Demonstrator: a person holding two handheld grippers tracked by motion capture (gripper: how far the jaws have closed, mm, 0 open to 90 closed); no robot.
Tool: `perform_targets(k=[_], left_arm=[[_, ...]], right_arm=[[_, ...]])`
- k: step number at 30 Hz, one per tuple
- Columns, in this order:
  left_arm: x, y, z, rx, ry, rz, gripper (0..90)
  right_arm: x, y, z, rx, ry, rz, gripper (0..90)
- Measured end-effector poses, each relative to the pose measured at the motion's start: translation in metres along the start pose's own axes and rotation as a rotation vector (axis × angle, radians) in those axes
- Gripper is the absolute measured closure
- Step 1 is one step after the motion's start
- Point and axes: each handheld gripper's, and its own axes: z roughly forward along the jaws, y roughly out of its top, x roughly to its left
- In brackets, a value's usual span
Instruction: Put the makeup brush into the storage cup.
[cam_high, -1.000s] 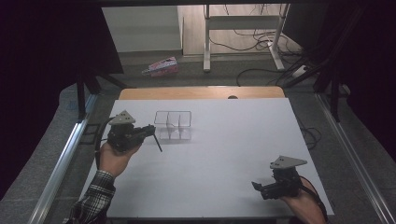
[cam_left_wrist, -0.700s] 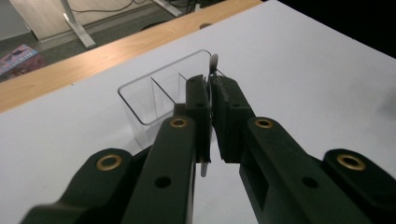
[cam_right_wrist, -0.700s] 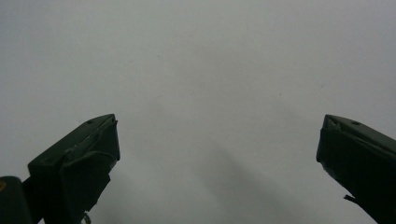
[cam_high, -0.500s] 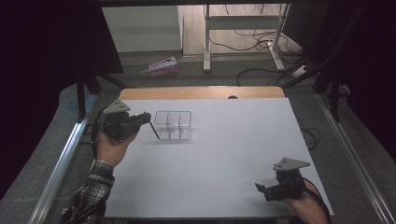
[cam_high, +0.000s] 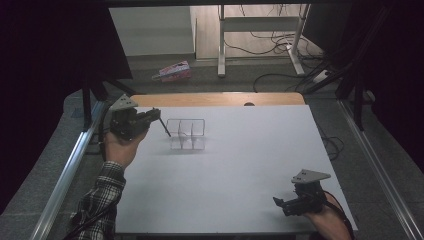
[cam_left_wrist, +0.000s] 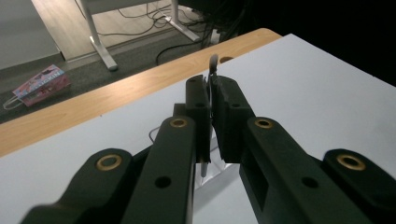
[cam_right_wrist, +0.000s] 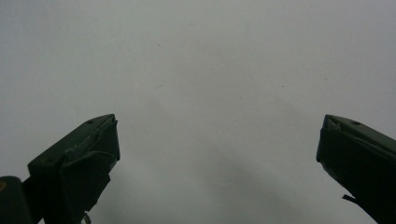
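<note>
Over at the far-left of the tabletop (cam_high: 240, 165), the left claw (cam_high: 159, 119) is clamped on a thin dark pen (cam_high: 165, 128), tip angled toward the clear divided organizer (cam_high: 186, 135), likely lining up a slot. Right claw (cam_high: 280, 204) rests wide open, empty.

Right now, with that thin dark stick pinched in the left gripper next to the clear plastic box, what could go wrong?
1. The thin dark pen-like stick sits clamped between the shut jaws of the left gripper with much of its length sticking out, so it might pivot or slip.
2. Its lower tip hangs close to the clear plastic compartment box; a careless swing could knock that light box across the white table.
3. The right gripper rests far away, jaws open, too distant to steady the box.
</note>
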Motion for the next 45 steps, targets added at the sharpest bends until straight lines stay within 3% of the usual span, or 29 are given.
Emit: perform_targets(k=[8, 20, 45], left_arm=[[0.004, 0.005, 0.010, -0.004, 0.035, -0.001, 85.5], [0.008, 0.000, 0.030, 0.009, 0.064, -0.012, 85.5], [0.006, -0.021, 0.061, 0.055, 0.074, -0.023, 85.5]], right_arm=[[0.000, 0.000, 0.000, 0.005, 0.004, -0.003, 0.0], [0.001, 0.000, 0.001, 0.007, 0.005, -0.010, 0.0], [0.002, 0.000, 0.002, 0.012, 0.009, -0.020, 0.0]])
